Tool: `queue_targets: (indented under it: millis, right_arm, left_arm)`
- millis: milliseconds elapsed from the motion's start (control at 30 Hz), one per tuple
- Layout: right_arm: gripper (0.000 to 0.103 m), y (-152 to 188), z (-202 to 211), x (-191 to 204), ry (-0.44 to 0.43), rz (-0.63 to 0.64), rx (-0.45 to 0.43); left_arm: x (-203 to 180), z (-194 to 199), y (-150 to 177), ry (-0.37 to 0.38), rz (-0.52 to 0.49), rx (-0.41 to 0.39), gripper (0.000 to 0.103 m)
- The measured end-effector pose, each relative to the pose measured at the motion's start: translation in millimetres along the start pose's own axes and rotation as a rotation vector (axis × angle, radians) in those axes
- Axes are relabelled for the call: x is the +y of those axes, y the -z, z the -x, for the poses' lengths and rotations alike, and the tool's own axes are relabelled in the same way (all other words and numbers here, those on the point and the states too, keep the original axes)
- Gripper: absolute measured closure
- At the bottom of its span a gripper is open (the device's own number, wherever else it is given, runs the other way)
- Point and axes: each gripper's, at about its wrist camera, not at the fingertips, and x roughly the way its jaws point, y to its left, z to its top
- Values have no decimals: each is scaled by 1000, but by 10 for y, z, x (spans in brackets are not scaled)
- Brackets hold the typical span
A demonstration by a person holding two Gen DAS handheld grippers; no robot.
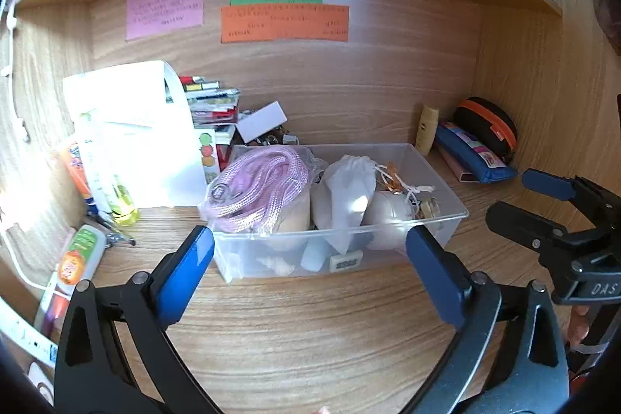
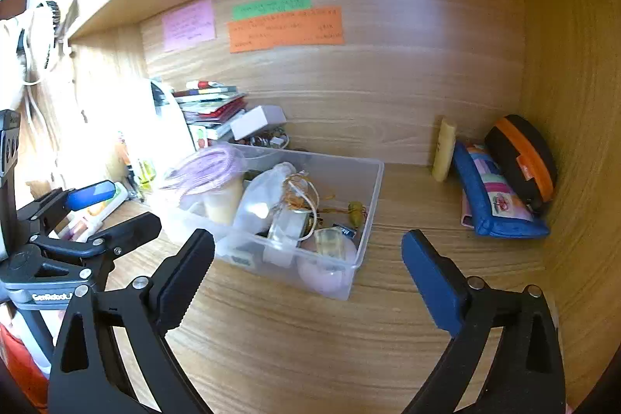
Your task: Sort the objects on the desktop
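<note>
A clear plastic box (image 1: 446, 181) stands on the wooden desk, holding a bagged coil of pink cord (image 1: 260, 181), a white drawstring pouch (image 1: 349, 189) and several small items. My left gripper (image 1: 309, 239) is open wide just in front of the box's near wall, its blue pads apart from it and holding nothing. In the right wrist view the box (image 2: 372, 189) sits ahead and to the left. My right gripper (image 2: 307, 239) is also open and empty, in front of the box's near right corner. Each gripper shows in the other's view: right gripper (image 1: 516, 198), left gripper (image 2: 124, 206).
A blue pencil case (image 2: 500, 204), a black and orange case (image 2: 524, 158) and a yellow tube (image 2: 444, 150) sit in the back right corner. At the back left are white paper (image 1: 132, 134), stacked books (image 1: 213, 103) and tubes (image 1: 81, 255). A shelf hangs overhead.
</note>
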Motion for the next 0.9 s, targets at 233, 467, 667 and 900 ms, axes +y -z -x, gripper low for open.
queue_targets:
  millis: [233, 467, 667, 900]
  right_arm:
    - [5, 150, 281, 160, -3, 35, -46]
    - [5, 230, 423, 210, 4, 46, -60]
    - [5, 278, 484, 173, 4, 24, -57]
    - [5, 331, 479, 112, 7, 10, -44]
  left_arm:
    - [2, 155, 119, -36, 26, -12, 2]
    - [-49, 234, 210, -36, 5, -28, 2]
    - [-67, 301, 248, -42, 15, -62, 2]
    - [-93, 329, 264, -35, 7, -77, 2]
